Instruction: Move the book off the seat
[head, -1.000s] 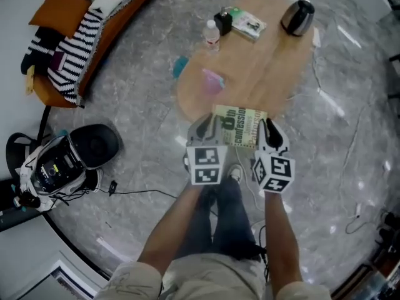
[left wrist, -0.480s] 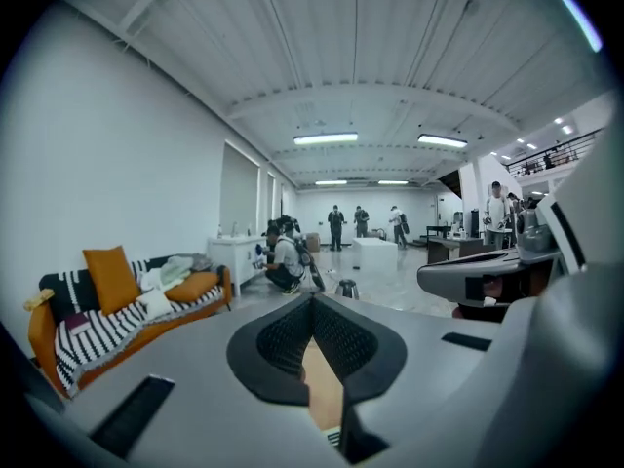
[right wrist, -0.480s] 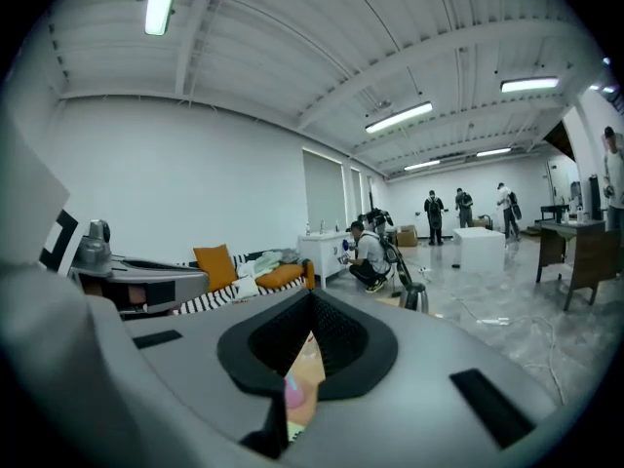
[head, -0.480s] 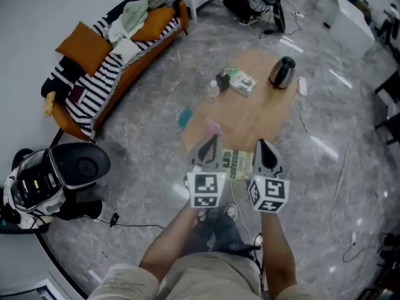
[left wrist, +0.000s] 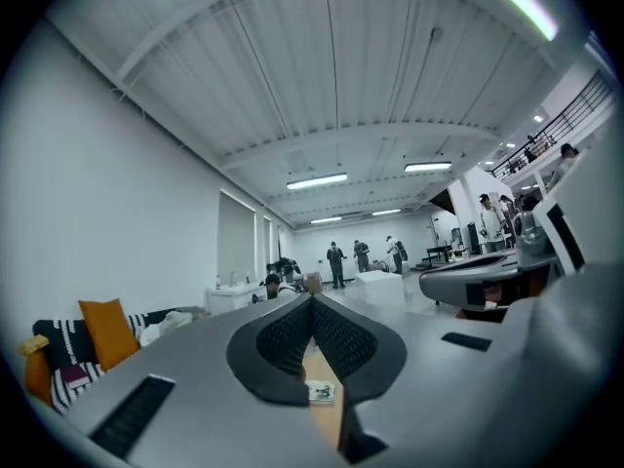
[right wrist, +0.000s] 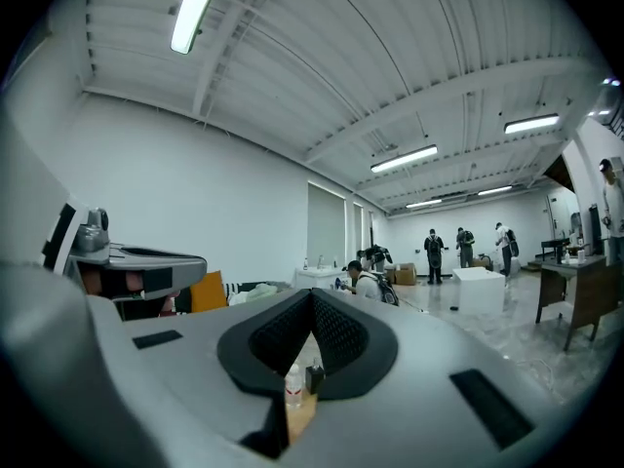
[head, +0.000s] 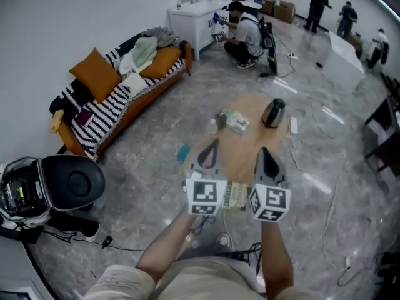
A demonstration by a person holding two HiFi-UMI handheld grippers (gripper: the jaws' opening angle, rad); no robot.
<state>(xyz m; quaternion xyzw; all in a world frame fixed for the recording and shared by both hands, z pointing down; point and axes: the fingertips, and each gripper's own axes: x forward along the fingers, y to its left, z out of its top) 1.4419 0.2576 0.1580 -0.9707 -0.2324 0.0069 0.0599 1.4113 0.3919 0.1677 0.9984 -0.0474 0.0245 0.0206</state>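
Both grippers have risen off the book (head: 235, 195) and shut since a second ago. Left gripper (head: 212, 145) and right gripper (head: 263, 151) hang with pads together on nothing. The book lies just beneath them at the near end of the table (head: 250, 136), well apart from the sofa (head: 134, 102) at far left. It looks close to the near edge, so a careless downswing could knock it to the floor.

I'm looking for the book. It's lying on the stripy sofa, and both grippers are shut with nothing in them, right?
Not quite. The head view shows the book lying on the near end of the wooden table instead. The rest is right: the left gripper and the right gripper are both shut with nothing in them.
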